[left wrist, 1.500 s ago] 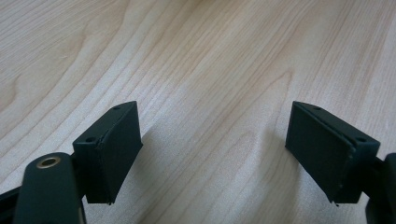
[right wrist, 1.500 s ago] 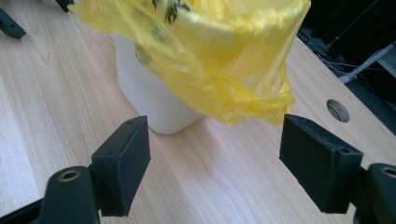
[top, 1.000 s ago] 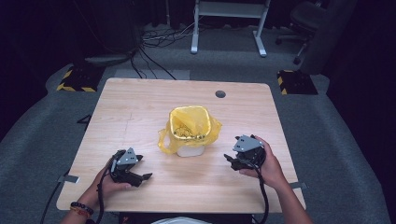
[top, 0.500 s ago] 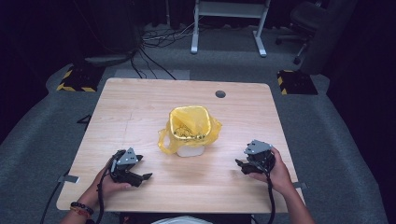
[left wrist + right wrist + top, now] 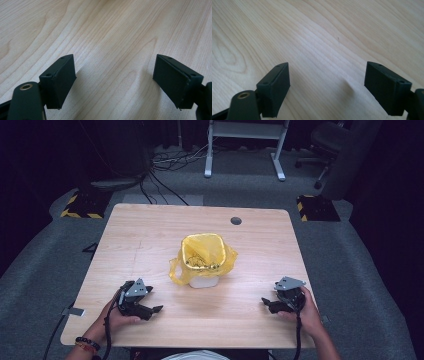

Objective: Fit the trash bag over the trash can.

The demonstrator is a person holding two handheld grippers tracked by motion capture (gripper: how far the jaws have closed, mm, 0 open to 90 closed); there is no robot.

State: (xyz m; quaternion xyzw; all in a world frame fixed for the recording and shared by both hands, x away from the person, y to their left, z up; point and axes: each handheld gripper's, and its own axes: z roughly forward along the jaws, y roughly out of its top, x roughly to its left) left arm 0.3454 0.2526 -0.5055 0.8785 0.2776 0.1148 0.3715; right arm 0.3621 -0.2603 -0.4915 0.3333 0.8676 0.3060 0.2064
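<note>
Small white bin lined with a crinkled yellow plastic bag (image 5: 204, 257) sits upright at the centre of the light wooden worktop (image 5: 150, 235). Mouth faces straight up, roughly square with rounded corners; bag rim is folded over the edge and bunches out on the left and right sides. White base shows on the near side. No clear long axis beyond the vertical.

Left hand-held gripper (image 5: 154, 309) rests low at the near left of the worktop, tips pointing right; jaws spread, nothing between them. Right hand-held gripper (image 5: 266, 304) is at the near right, tips pointing left; jaws also spread and empty. Both are well apart from the bin.

High view gives the bin, the round grommet hole (image 5: 236, 220) at the far edge and the floor beyond. Left gripper view (image 5: 117, 82) and right gripper view (image 5: 327, 85) give close wood grain between the black pads.
</note>
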